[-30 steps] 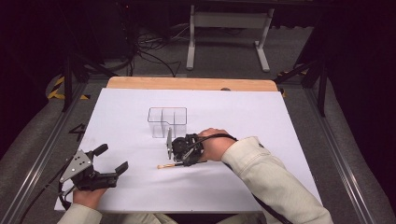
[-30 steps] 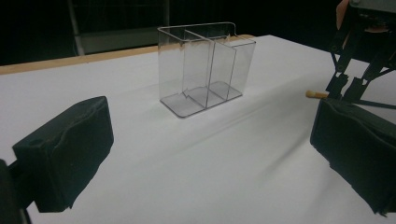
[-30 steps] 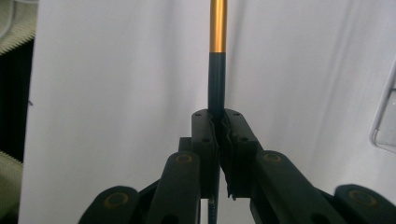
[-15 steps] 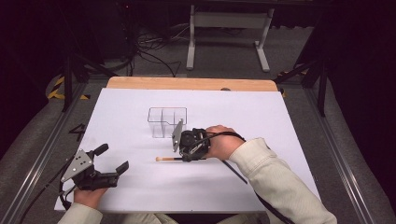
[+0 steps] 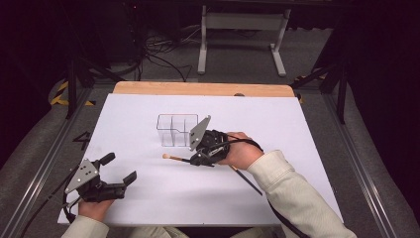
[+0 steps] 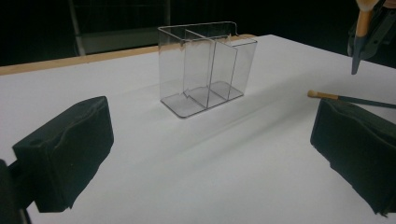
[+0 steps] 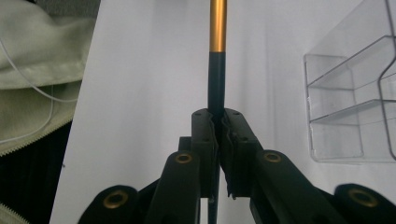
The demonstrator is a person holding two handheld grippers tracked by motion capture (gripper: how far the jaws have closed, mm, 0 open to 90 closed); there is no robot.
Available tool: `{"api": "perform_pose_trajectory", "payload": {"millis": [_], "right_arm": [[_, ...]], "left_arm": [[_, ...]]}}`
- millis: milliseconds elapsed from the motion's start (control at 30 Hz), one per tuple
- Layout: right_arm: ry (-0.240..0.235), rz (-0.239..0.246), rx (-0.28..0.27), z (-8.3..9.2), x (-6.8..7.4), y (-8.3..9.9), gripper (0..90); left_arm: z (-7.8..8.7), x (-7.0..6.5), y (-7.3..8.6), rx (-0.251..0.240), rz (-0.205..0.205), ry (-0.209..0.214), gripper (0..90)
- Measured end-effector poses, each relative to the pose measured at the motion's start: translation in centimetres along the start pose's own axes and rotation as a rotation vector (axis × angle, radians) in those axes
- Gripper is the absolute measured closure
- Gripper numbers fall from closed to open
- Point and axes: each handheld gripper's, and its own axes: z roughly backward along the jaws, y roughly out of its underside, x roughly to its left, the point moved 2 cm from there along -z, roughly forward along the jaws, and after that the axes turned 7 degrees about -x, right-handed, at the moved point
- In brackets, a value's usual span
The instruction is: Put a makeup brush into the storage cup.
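A thin brush (image 5: 173, 158) with a dark handle, gold band and pale tip is clamped in my right gripper (image 5: 198, 158), just in front of a clear divided organizer (image 5: 177, 130). Its handle runs back to the right past the person's hand. In the right gripper view the jaws are shut on the dark handle (image 7: 217, 79), with the organizer (image 7: 350, 107) to the right. My left gripper (image 5: 118, 171) rests open at the near left of the table. In its own view the left gripper (image 6: 210, 154) has nothing between its pads, and beyond them are the organizer (image 6: 205, 70) and the brush tip (image 6: 317, 95).
A white sheet (image 5: 297, 134) covers the table, with a wooden edge (image 5: 203, 89) at the far side. A pale sleeve (image 7: 37, 70) lies near the right gripper. Metal rails, cables and a stand lie beyond the table on dark floor.
My right gripper has shifted slightly right and away with the brush, and the pale tip has moved up toward the organizer. The left gripper has stayed put.
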Motion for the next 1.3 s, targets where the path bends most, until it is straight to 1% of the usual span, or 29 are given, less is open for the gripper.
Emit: {"api": "perform_pose_trajectory", "payload": {"millis": [200,233,333,400,467,567,800,933,1000,1067,1133,1300], "right_arm": [[0.048,-0.046,-0.118,1.2,-0.4,0.2,84.5],[0.061,-0.050,-0.137,1.3,-0.5,0.3,84.5],[0.081,-0.057,-0.187,1.8,-0.6,0.4,84.5],[0.086,-0.061,-0.209,2.1,-0.6,0.4,84.5],[0.103,-0.054,-0.227,2.3,-0.6,0.4,84.5],[0.120,-0.060,-0.267,2.6,-0.4,0.3,84.5],[0.143,-0.112,-0.375,3.3,-0.7,0.5,84.5],[0.163,-0.131,-0.413,3.6,-0.8,0.6,84.5],[0.183,-0.137,-0.433,3.8,-0.9,0.7,84.5],[0.201,-0.158,-0.458,3.9,-1.0,0.8,84.5],[0.208,-0.171,-0.487,4.0,-1.1,0.8,84.5],[0.223,-0.197,-0.532,4.2,-1.3,0.9,84.5]], "left_arm": [[0.0,0.0,0.0,-0.003,0.001,0.000,0.1],[0.0,0.0,0.0,-0.004,0.001,0.000,0.1],[0.0,0.0,0.0,0.002,0.003,0.000,0.1],[0.0,0.0,0.0,0.005,0.004,0.002,0.2],[-0.1,0.0,0.0,0.004,0.000,0.006,0.1],[0.0,0.0,0.0,0.004,0.004,0.002,0.1],[0.0,0.0,0.0,0.005,0.004,0.003,0.1],[0.0,0.0,0.0,0.004,0.004,0.002,0.1],[0.0,0.0,0.0,0.003,0.005,0.001,0.2],[-0.1,0.0,0.0,0.003,0.004,0.002,0.2],[-0.1,-0.1,0.0,0.000,0.004,0.003,0.1],[-0.1,0.0,0.1,0.004,0.004,0.003,0.2]]}}
